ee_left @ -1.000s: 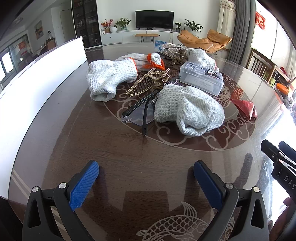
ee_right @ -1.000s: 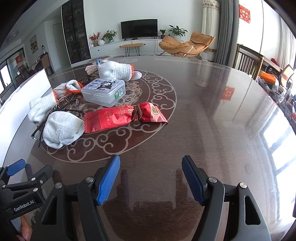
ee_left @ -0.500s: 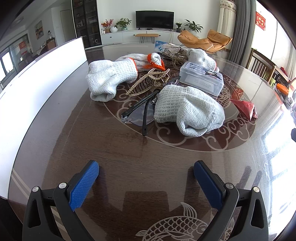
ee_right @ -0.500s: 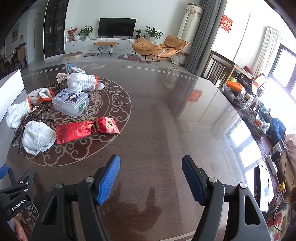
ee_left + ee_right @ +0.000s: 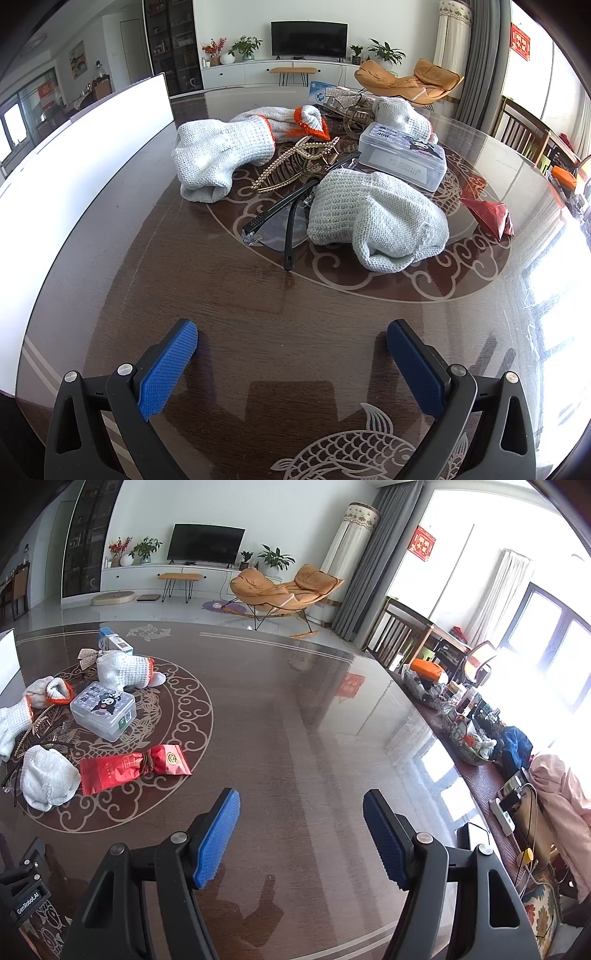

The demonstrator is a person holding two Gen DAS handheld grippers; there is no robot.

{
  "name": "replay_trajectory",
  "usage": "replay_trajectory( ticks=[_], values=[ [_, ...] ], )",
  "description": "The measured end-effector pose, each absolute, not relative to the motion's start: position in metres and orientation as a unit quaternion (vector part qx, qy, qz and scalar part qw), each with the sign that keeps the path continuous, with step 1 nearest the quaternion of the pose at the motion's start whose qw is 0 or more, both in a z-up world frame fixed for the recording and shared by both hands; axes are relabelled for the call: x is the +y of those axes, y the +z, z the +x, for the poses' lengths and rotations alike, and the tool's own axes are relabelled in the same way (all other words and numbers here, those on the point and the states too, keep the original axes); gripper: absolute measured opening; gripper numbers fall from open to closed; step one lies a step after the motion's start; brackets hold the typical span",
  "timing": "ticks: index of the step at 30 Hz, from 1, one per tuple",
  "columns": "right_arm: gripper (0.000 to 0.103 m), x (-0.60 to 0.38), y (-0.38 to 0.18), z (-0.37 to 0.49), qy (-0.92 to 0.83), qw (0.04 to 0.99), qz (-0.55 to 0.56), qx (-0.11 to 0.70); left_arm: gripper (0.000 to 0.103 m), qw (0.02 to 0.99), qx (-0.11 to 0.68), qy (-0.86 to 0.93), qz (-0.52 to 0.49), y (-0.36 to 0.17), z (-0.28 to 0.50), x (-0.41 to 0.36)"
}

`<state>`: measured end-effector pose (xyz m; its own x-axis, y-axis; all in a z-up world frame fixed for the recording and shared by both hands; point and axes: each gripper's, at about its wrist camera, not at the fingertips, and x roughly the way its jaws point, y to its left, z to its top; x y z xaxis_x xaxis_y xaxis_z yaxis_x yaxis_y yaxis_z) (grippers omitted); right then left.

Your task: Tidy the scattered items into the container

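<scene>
On a dark, glossy tabletop (image 5: 155, 280) with a pale scrollwork medallion, the scattered items lie clustered over the medallion, well ahead of both grippers. White container wall (image 5: 74, 166): along the tabletop's left edge, apart from the cluster. Left gripper (image 5: 291, 365): blue-padded fingers (image 5: 166, 369) spread wide, holding nothing, low over bare wood. Right gripper (image 5: 301, 834): fingers (image 5: 216, 834) likewise spread and empty, aimed right of the cluster. Knit gloves: one (image 5: 373, 221) nearest, lying on the dark-framed glasses (image 5: 280, 225); one (image 5: 218, 158) orange-cuffed, at left; another (image 5: 125, 670) behind. Clear lidded box (image 5: 402, 158) with cartoon label: behind the near glove. Red snack packet (image 5: 133, 768): right of that glove. Gold hair claw (image 5: 295, 162): between the gloves. Small blue-white carton (image 5: 114, 644): farthest back.
</scene>
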<state>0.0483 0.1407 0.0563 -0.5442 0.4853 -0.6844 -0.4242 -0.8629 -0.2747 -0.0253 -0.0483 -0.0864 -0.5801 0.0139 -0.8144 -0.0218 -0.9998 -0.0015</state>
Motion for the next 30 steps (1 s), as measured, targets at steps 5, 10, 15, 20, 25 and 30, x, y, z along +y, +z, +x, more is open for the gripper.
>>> replay_trajectory(
  ticks=[5,10,15,20,25,30],
  values=[
    [0.071,0.159,0.066,0.048,0.887,0.196,-0.415,0.046,0.103,0.010,0.004,0.889,-0.458,-0.086,-0.025,-0.048],
    [0.071,0.173,0.081,0.051,0.892,0.154,-0.410,0.109,0.103,0.010,0.004,0.889,-0.458,-0.086,-0.025,-0.048],
    [0.071,0.182,0.101,0.059,0.898,0.111,-0.394,0.163,0.103,0.010,0.004,0.889,-0.458,-0.086,-0.025,-0.048],
    [0.071,0.182,0.125,0.070,0.906,0.064,-0.372,0.193,0.103,0.010,0.004,0.889,-0.458,-0.087,-0.025,-0.048],
    [0.071,0.159,0.149,0.079,0.917,0.008,-0.353,0.188,0.103,0.010,0.004,0.889,-0.458,-0.087,-0.025,-0.048],
    [0.071,0.127,0.174,0.090,0.927,-0.031,-0.336,0.162,0.103,0.011,0.004,0.889,-0.458,-0.087,-0.025,-0.048]
  ],
)
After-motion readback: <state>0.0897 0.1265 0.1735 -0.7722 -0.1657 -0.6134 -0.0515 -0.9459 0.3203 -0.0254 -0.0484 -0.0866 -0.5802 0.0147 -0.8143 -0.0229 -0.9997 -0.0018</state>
